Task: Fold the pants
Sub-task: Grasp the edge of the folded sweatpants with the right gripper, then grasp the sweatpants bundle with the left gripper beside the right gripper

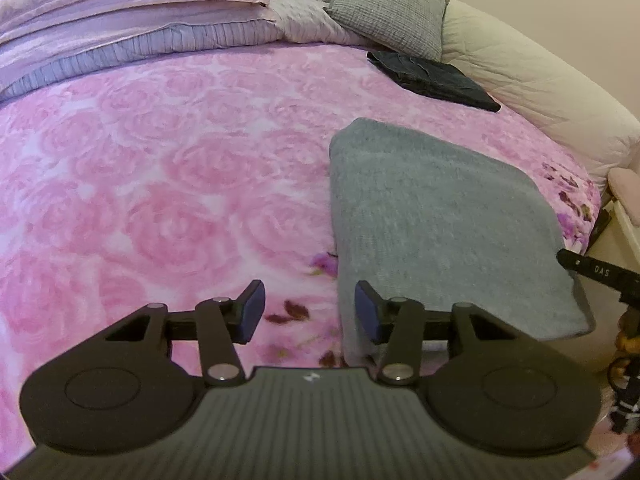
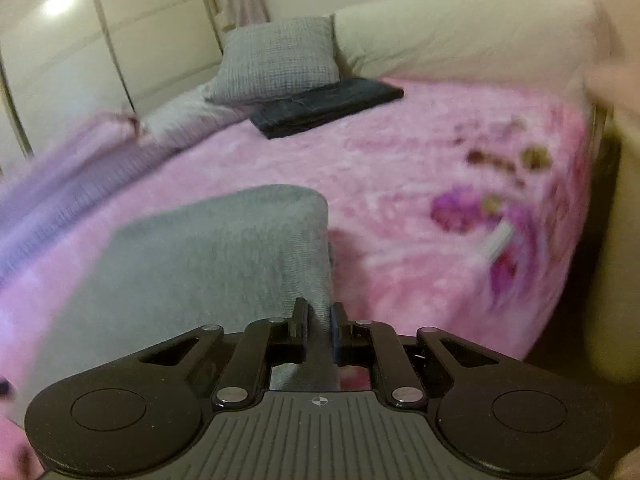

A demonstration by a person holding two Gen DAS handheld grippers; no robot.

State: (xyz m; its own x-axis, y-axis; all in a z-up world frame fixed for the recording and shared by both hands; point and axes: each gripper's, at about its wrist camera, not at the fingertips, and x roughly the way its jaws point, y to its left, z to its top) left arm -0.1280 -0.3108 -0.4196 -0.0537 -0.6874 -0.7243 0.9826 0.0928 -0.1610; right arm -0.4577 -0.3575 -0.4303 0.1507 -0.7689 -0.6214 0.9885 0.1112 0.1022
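Note:
The grey pants (image 1: 436, 220) lie folded into a long slab on the pink rose blanket (image 1: 160, 184). My left gripper (image 1: 310, 312) hovers open over the slab's near left corner, with nothing between its blue pads (image 1: 253, 310). In the right wrist view the grey pants (image 2: 208, 256) stretch away from me, and my right gripper (image 2: 320, 322) is shut on their near right edge. The fabric runs back between the fingers toward the camera. The right gripper's black body (image 1: 600, 274) shows at the left view's right border.
A folded dark garment (image 1: 434, 78) lies at the far side of the bed, next to a grey pillow (image 1: 390, 10) and a cream bolster (image 1: 532, 76). Lilac bedding (image 1: 132, 12) is stacked far left. The bed edge (image 2: 584, 240) drops off on the right.

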